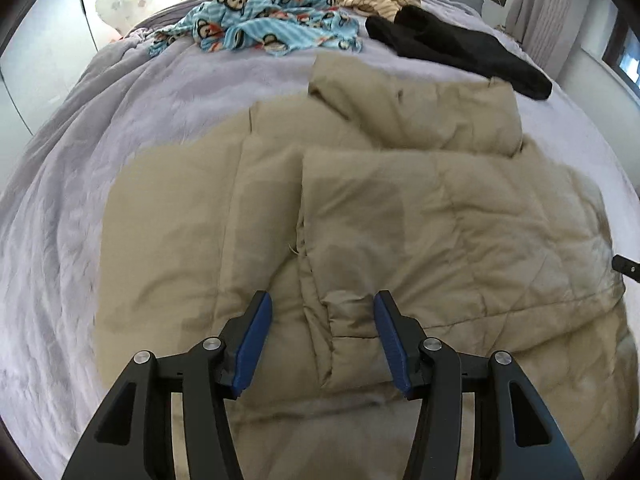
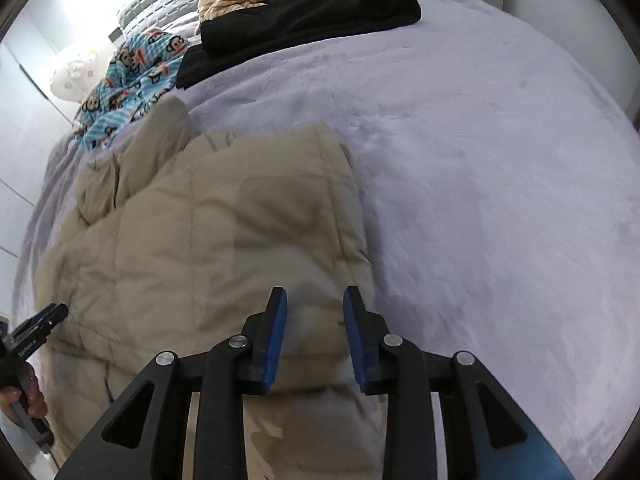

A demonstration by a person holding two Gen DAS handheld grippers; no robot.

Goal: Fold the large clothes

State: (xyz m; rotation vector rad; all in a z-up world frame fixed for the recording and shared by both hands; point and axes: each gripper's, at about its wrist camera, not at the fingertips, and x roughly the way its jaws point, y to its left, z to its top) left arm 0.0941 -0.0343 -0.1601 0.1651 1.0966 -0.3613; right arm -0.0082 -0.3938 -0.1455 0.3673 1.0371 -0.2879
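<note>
The tan padded jacket [image 1: 360, 216] is spread flat on the bed [image 1: 60, 220] for folding; at six o'clock, the left gripper [image 1: 323, 304] and right gripper [image 2: 316, 300] are held apart, empty, above its hem.

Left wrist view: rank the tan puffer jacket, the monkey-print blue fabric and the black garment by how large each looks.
1. tan puffer jacket, by far the largest.
2. monkey-print blue fabric.
3. black garment.
The last two look close, and both lie farther from the camera, so their order is unsure.

Soft daylight glares from the upper left, both fisheye views bend and darken at their rims, slightly motion-blurred.
</note>
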